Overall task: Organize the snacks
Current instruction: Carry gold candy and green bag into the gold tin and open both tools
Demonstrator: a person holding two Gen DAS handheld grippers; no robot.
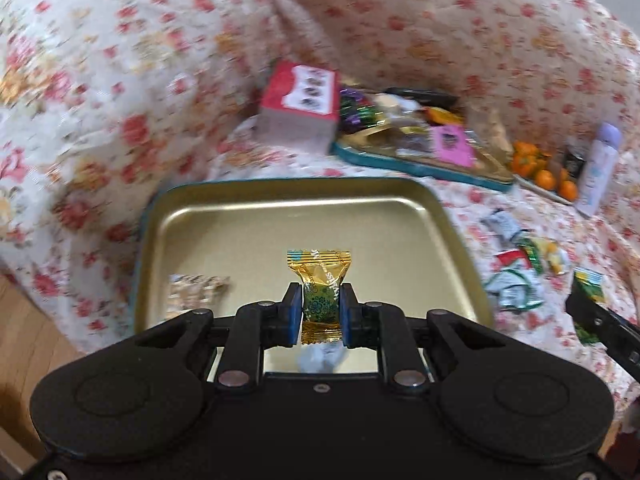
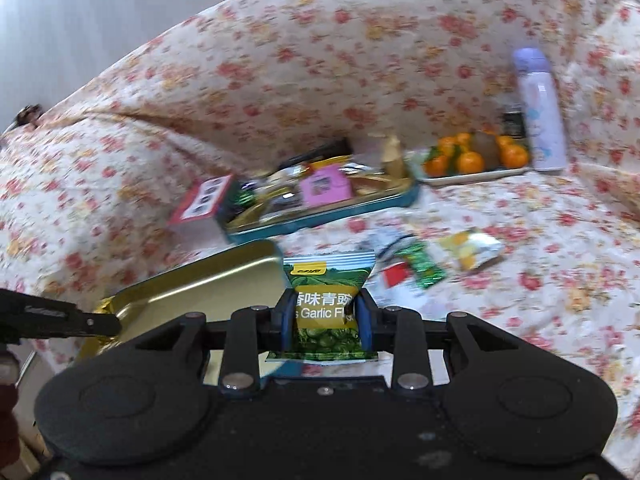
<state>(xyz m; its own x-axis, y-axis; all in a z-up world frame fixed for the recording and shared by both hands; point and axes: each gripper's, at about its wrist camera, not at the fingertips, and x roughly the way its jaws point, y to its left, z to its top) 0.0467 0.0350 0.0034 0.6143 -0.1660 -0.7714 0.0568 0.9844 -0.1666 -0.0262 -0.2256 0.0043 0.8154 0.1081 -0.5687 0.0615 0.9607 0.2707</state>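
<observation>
Floral-covered sofa point(image 1: 440, 20), wooden floor point(image 1: 24, 320) below, pale wall point(image 2: 100, 8) behind.

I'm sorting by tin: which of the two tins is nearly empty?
The gold tin nearest the left gripper: only a packet or two inside. The teal-rimmed tin behind it, beside the red box, is piled with snacks.

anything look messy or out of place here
Yes: several snack packets lie scattered loose on the floral cover, outside both tins. The far teal tin is heaped untidily, with a red box leaning against its end. The near gold tin is almost bare.
</observation>
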